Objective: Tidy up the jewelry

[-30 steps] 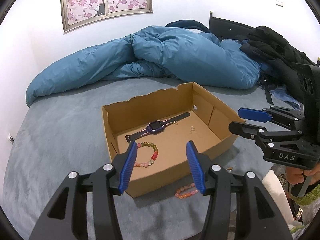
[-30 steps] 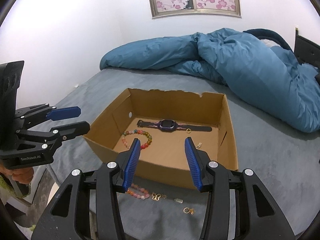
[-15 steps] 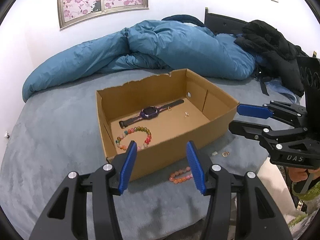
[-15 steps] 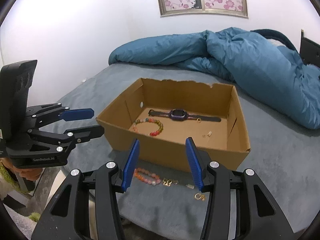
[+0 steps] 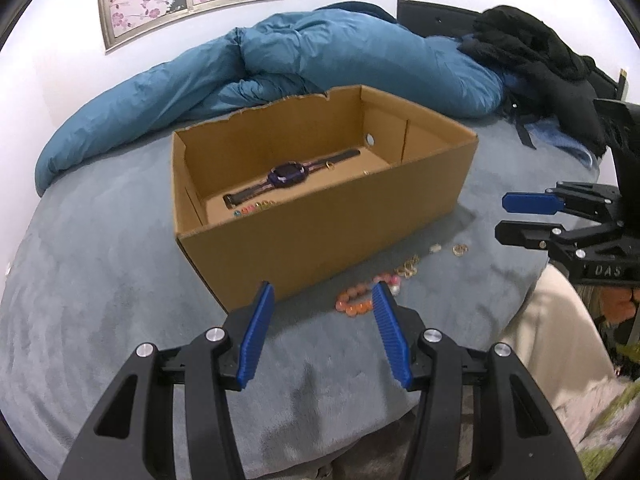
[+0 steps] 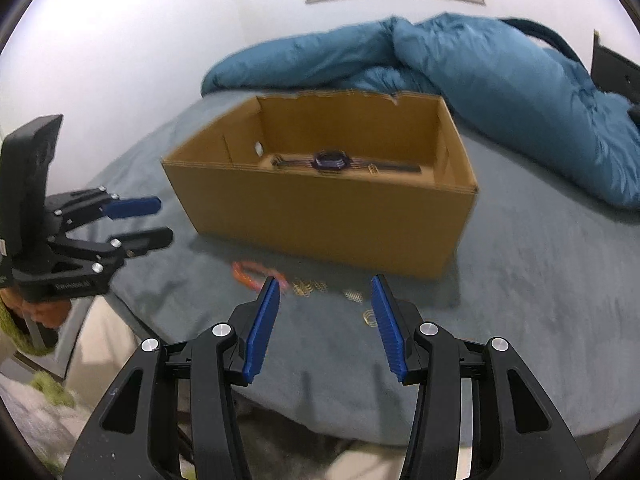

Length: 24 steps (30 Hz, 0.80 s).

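Left gripper (image 5: 323, 294): jaws open, nothing between. Right gripper (image 6: 325, 289): jaws open, empty too. Just past the jaws, on the grey bed (image 5: 100, 280): an orange bead bracelet (image 5: 354, 300) and small gold pieces (image 6: 308, 287), near the front wall of a cardboard box (image 5: 320, 224). Inside the box: a purple watch (image 5: 288, 174) and more beads (image 5: 252, 209). Far behind: a blue blanket (image 5: 320, 64).

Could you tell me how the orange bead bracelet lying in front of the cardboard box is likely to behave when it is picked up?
The orange bead bracelet is a loop of separate round beads, so it would probably sag limply. The smooth beads may slip between the jaws. It looks small, so probably light.
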Available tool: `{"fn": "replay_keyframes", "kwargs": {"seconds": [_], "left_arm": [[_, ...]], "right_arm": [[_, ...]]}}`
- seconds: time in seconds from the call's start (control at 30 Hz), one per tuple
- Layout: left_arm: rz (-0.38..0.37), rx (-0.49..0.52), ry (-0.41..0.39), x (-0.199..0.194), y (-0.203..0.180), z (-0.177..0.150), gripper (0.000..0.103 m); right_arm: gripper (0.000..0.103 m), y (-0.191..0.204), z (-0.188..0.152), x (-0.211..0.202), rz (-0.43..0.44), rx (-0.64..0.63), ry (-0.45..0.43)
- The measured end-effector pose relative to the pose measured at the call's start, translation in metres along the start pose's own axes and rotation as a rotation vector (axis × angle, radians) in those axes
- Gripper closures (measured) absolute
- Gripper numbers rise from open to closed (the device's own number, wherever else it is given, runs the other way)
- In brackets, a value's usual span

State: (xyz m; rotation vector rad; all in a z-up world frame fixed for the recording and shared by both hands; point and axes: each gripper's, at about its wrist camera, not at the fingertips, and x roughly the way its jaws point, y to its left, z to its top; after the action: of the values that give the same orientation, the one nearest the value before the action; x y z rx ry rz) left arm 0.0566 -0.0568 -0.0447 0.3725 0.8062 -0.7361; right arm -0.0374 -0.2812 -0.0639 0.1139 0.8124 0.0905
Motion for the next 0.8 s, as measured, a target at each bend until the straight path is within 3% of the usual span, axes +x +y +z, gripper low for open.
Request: {"fn": "replay_keyframes", "kwargs": {"seconds": [0.23,0.47,0.73,0.8], "left_arm": [[-0.018,0.059,0.013,0.020,-0.009,-0.012,0.053],[-0.098,0.166,0.009,0.039,-0.032,-0.010,0.053],[-0.229,0.146,0.108,0.084,-0.036,0.002,0.054],[-0.222,0.149,0.140,0.093,-0.037,0.000,0.061]], "right_arm": [[0.057,-0.010,-0.016,0.007,-0.016,0.013,0.044],[0.057,-0.013,-0.015,0.018,-0.016,0.004,0.067],[0.057,-0.020,-0.014,0.027,-0.020,0.026,0.081],[0.057,-0.021,-0.015,0.028,-0.018,0.030,0.085]]}}
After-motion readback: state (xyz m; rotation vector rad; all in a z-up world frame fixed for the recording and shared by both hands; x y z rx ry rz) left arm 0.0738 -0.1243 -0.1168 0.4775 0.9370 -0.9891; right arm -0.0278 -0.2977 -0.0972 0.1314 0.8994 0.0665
